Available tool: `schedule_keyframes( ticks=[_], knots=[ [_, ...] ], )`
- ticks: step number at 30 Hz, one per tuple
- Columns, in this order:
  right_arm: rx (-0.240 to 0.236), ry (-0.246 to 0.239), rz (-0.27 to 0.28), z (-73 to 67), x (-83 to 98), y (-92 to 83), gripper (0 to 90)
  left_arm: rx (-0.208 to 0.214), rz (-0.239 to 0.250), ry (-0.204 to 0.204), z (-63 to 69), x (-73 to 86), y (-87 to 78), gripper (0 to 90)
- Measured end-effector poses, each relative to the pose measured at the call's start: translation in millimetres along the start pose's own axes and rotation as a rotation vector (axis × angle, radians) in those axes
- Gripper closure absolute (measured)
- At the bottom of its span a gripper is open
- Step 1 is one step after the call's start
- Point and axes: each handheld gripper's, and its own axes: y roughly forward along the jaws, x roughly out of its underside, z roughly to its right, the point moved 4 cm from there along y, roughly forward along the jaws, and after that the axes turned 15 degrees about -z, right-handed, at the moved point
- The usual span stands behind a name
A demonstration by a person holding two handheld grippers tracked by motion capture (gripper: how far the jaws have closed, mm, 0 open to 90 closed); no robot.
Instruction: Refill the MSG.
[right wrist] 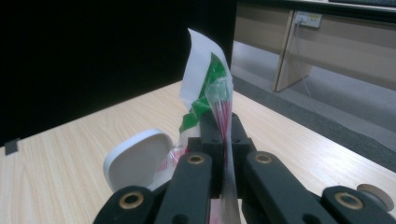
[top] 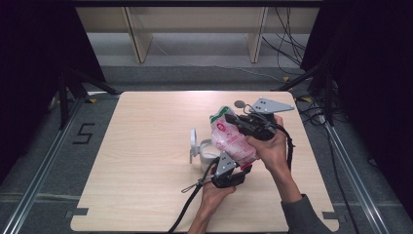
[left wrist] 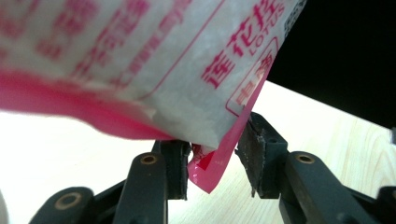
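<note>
Transfer of the pink-and-white pouch is judged under way; it is held above the table beside the white lidded container, top edge clamped by the right gripper; left gripper stands parted around the bottom corner, unpressed; tilting toward the container is likely called for next.

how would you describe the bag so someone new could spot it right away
On the light wooden table, look right of centre where the two hands meet. The bag hangs above the board between the right gripper and left gripper. It is crinkly white plastic with pink print, unlike the plain white container beside it.
</note>
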Motion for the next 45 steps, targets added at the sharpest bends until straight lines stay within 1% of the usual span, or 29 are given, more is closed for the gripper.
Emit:
schedule_keyframes(
  ticks=[2,3,4,5,6,7,10,12,14,15,16,17,18,19,22,23,24,27,28,29,31,32,33,36,38,39,40,44,45],
  knots=[
    [-0.007,0.021,0.009,-0.2,3.0,-5.3,90.0,0.018,0.006,0.001,-0.1,0.3,-0.3,59.2],
    [-0.011,0.005,0.023,1.6,4.0,-6.9,90.0,0.022,-0.001,-0.005,-0.1,0.9,-1.6,57.2],
    [-0.010,0.028,0.020,0.6,5.3,-9.8,90.0,0.022,-0.007,-0.009,-0.2,1.0,-2.7,55.4],
    [-0.015,0.016,0.031,1.3,5.1,-10.4,90.0,0.023,-0.006,-0.011,-0.3,0.8,-4.0,54.0],
    [-0.031,0.032,0.038,0.3,5.5,-12.7,90.0,0.014,-0.019,-0.014,-0.5,0.8,-6.7,51.5],
    [-0.028,0.021,0.046,1.5,5.9,-15.1,90.0,0.028,-0.015,-0.020,-0.2,0.6,-7.0,48.1],
    [-0.032,0.024,0.064,4.6,7.8,-20.4,90.0,0.022,-0.029,-0.031,1.0,2.3,-13.7,42.5],
    [-0.052,0.047,0.075,6.1,9.9,-23.6,90.0,0.030,-0.024,-0.036,2.2,4.8,-17.2,40.6],
    [-0.053,0.041,0.084,7.5,12.2,-25.8,90.0,0.026,-0.036,-0.016,2.9,8.0,-23.2,37.7],
    [-0.046,0.047,0.078,7.0,14.1,-27.0,90.0,0.021,-0.032,-0.026,4.0,9.7,-26.3,37.6],
    [-0.038,0.025,0.074,8.1,15.4,-27.3,90.0,0.027,-0.022,-0.040,4.9,10.8,-28.8,37.6],
    [-0.037,0.043,0.070,7.5,17.7,-27.6,90.0,0.033,-0.023,-0.028,4.4,12.2,-31.6,37.5],
    [-0.026,0.035,0.063,9.4,19.4,-27.7,90.0,0.019,-0.030,-0.033,4.4,13.8,-35.0,37.6],
    [-0.011,0.025,0.064,11.3,21.2,-27.8,90.0,0.034,-0.024,-0.031,4.9,15.2,-37.3,37.5],
    [-0.005,0.058,0.040,14.0,29.9,-25.7,90.0,0.031,-0.017,-0.018,5.3,18.4,-45.9,37.6],
    [0.001,0.048,0.039,16.4,31.6,-25.0,90.0,0.036,-0.006,0.009,4.5,18.0,-47.6,37.5],
    [0.010,0.061,0.029,18.6,34.6,-25.3,90.0,0.033,-0.014,-0.009,5.5,19.9,-50.9,37.5],
    [0.017,0.070,0.033,25.7,40.8,-24.9,90.0,0.028,-0.012,-0.008,3.7,22.8,-58.6,37.2],
    [0.018,0.090,0.030,26.9,43.4,-24.8,90.0,0.026,-0.011,-0.013,4.0,23.5,-60.5,37.2],
    [0.017,0.079,0.028,29.2,45.3,-24.7,90.0,0.034,-0.007,-0.004,3.4,23.9,-60.8,37.0],
    [0.008,0.105,0.030,30.2,48.0,-24.1,90.0,0.018,-0.017,-0.012,3.1,26.0,-64.3,36.6],
    [0.000,0.100,0.030,31.3,48.6,-23.2,90.0,0.024,-0.012,-0.011,3.0,27.2,-65.3,36.5],
    [0.001,0.120,0.021,31.2,50.7,-23.2,90.0,0.026,-0.007,-0.020,3.4,28.6,-66.5,36.4],
    [0.007,0.102,0.015,33.4,54.8,-20.1,90.0,0.027,-0.007,-0.017,1.1,31.9,-70.1,36.0],
    [-0.003,0.104,0.009,34.1,58.4,-17.8,90.0,0.018,-0.001,-0.021,-1.1,33.2,-73.2,35.8],
    [0.008,0.124,-0.004,33.4,60.5,-18.5,90.0,0.010,-0.004,-0.024,-1.7,34.0,-75.6,35.8],
    [0.013,0.105,-0.002,36.2,62.2,-17.8,90.0,0.004,-0.009,-0.021,-2.5,34.5,-77.8,35.8],
    [0.022,0.140,-0.002,40.5,69.3,-24.4,90.0,0.007,0.007,-0.035,-6.2,35.5,-81.3,35.5],
    [0.020,0.130,0.001,42.6,70.6,-26.0,90.0,-0.004,0.002,-0.043,-7.2,36.1,-82.4,35.4]
  ],
)
